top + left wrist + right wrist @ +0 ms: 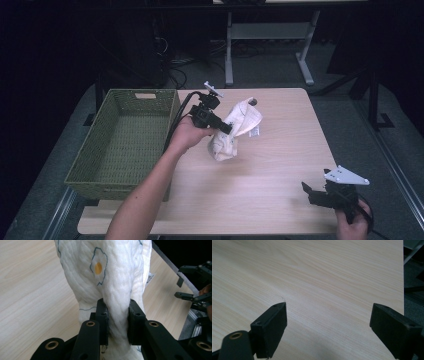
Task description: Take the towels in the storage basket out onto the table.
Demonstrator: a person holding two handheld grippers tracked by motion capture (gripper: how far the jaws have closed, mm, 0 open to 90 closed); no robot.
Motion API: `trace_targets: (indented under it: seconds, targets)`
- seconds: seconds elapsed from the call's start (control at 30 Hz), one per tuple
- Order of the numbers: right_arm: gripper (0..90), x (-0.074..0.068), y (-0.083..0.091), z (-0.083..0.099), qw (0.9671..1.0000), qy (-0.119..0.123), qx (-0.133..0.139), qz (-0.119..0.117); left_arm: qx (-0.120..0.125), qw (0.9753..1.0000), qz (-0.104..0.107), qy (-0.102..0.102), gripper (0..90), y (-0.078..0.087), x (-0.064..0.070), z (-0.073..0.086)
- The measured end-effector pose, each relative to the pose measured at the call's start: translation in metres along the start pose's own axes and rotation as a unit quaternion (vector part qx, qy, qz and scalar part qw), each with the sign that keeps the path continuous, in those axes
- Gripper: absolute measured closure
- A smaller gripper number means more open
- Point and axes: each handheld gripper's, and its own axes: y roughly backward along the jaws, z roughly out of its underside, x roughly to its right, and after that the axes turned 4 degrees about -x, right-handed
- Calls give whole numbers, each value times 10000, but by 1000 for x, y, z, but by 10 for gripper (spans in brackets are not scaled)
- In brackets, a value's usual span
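Left claw point(117, 325) pinches the white cloth point(234, 131), lifted off the surface point(270, 165); right claw point(328, 327) gapes wide, idle; the green basket point(122, 137) likely awaits it.

— What's on the left?

— A green woven basket point(125, 145), rectangular, with a handle slot point(145, 95) in its far wall. It sits at the left edge of the light wooden table point(280, 165) and hangs partly over it.

— And behind the table?

— A white desk frame point(229, 55) on the grey floor point(340, 130), with dark cables point(175, 67) tangled just left of its leg.
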Motion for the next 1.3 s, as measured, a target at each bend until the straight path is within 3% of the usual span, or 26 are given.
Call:
trace_targets:
  seconds: [0.8,1.3]
  targets:
    - [139,0,-1,0,10000,1,-15,-10,-201,9995,127,213,738,-53,-3,4]
    - [139,-2,-2,0,10000,35,-27,-23,-263,9987,163,410,701,-75,-4,7]
